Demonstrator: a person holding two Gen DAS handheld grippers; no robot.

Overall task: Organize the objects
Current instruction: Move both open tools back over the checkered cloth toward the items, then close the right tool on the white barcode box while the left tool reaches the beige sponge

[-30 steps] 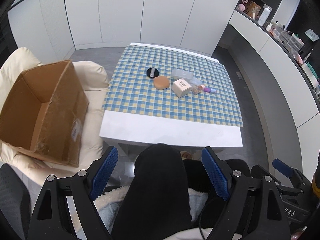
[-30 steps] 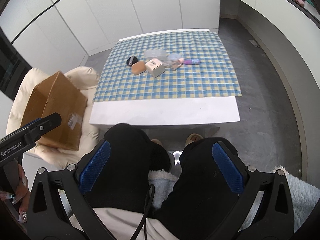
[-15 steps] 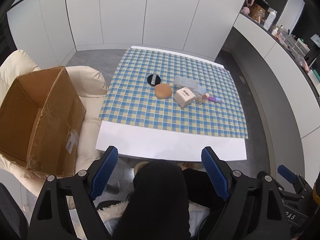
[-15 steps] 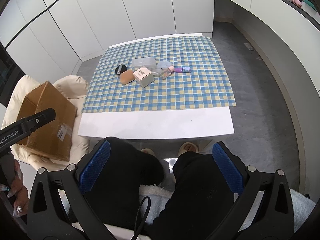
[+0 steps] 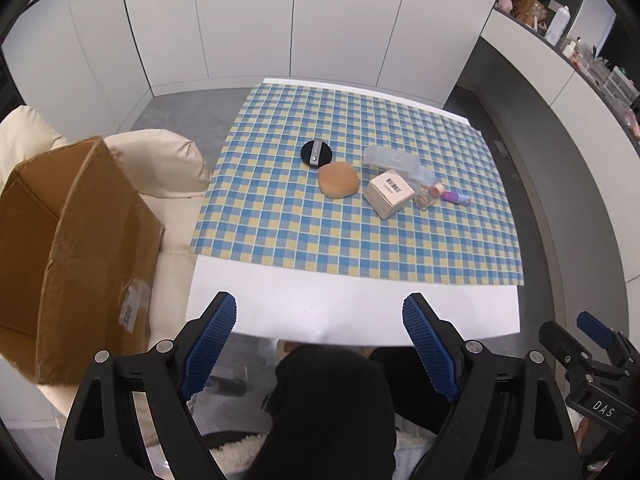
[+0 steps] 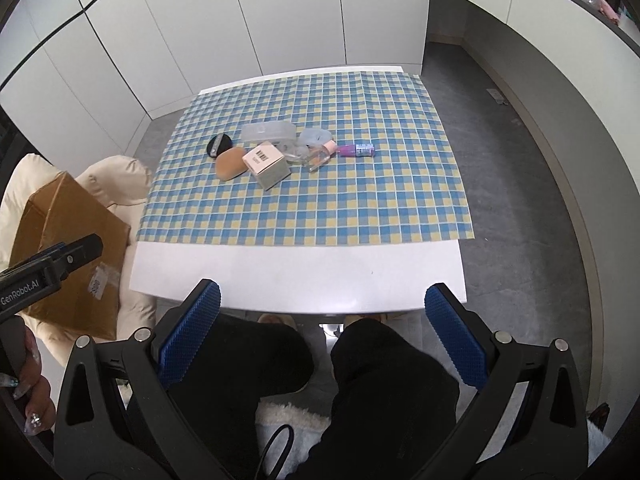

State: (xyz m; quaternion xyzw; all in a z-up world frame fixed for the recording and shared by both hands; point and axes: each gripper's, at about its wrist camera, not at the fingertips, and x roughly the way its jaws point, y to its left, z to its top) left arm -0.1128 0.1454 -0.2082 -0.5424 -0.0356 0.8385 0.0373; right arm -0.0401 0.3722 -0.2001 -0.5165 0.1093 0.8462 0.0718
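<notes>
Lying beyond both tongs (image 5: 319, 344): table's clutter (image 5: 384, 184).

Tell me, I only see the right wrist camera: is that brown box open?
Observer: Yes. The left wrist camera looks into the cardboard box. It is open, and the part of the inside that shows holds nothing.
Operator: Is the other hand-held gripper holding something?
Observer: No. The left hand-held gripper is open, its jaws wide apart with nothing between them.
Operator: Anything else I can't see?
Observer: A white bottle stands on the counter at the far right.
</notes>
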